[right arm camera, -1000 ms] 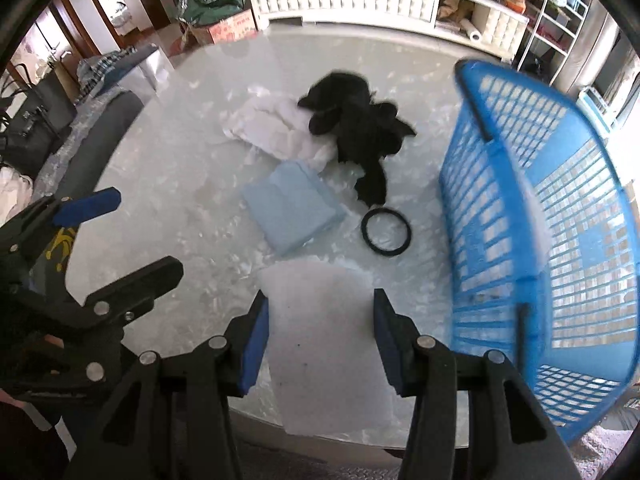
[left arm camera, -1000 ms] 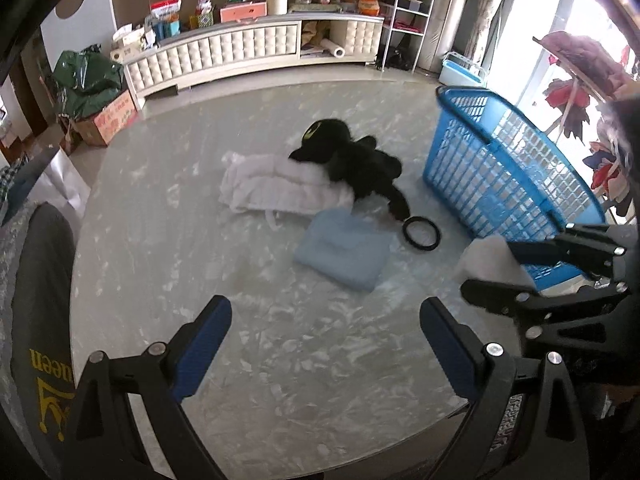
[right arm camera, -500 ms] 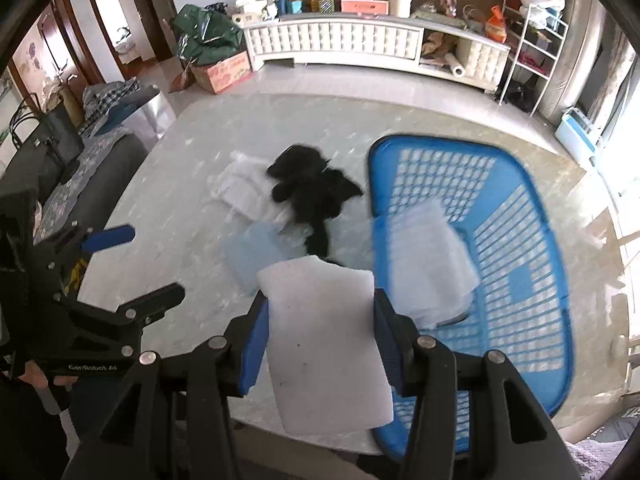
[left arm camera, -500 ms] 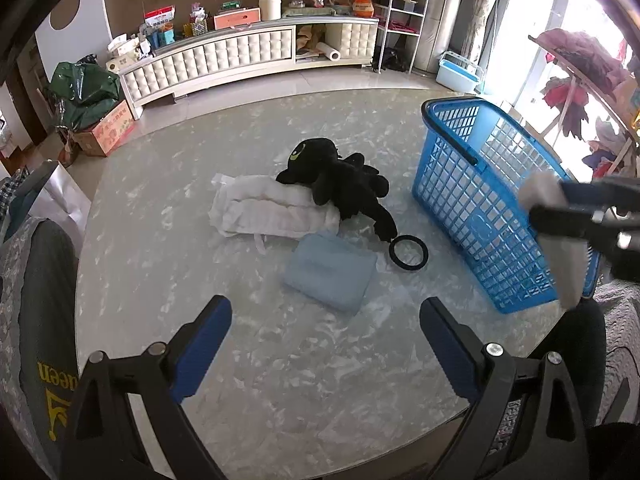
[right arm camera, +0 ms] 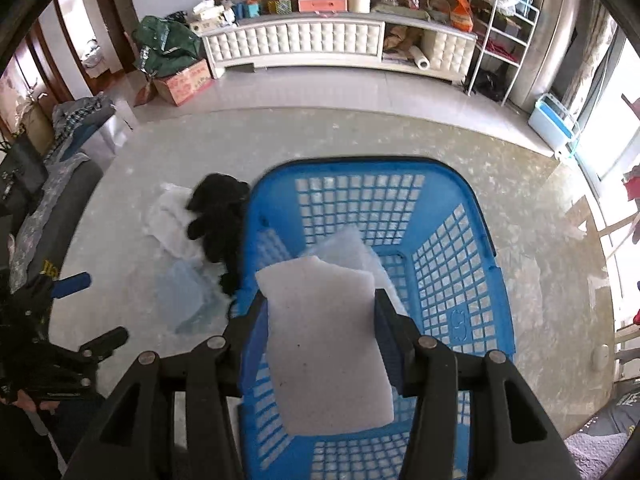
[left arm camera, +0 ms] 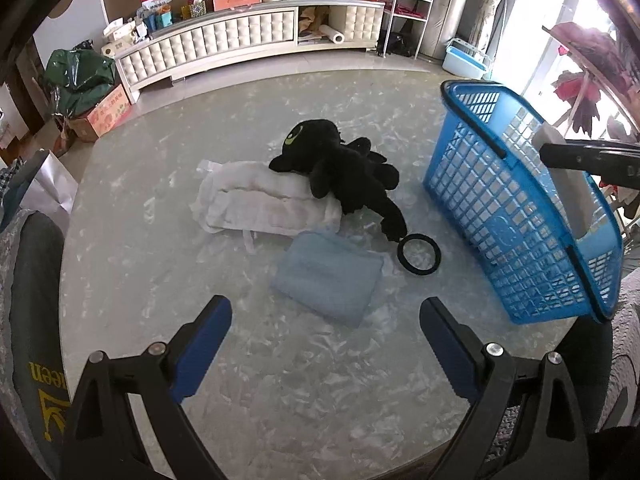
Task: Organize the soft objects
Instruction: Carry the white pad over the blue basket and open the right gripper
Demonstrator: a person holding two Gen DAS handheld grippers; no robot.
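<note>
My right gripper (right arm camera: 320, 308) is shut on a white foam pad (right arm camera: 328, 344) and holds it above the inside of the blue basket (right arm camera: 492, 264). A second white pad (right arm camera: 348, 246) lies in the basket below it. Out on the marble table (left arm camera: 160, 312) lie a black plush toy (left arm camera: 340, 168), a folded white towel (left arm camera: 260, 200), a folded light-blue cloth (left arm camera: 328, 276) and a black ring (left arm camera: 419, 255). My left gripper (left arm camera: 324, 312) hangs open over the table just in front of the blue cloth, with nothing between its fingers.
The basket (left arm camera: 500, 216) stands on the table's right side, near the edge. A grey cushioned seat (left arm camera: 32, 320) borders the table on the left. Beyond the table are a long white cabinet (left arm camera: 224, 48), a cardboard box (left arm camera: 100, 116) and a wire shelf (left arm camera: 404, 4).
My right gripper has carried the white pad from the table's front edge up and over to above the basket. The left gripper has drawn back a little from the cloths.
</note>
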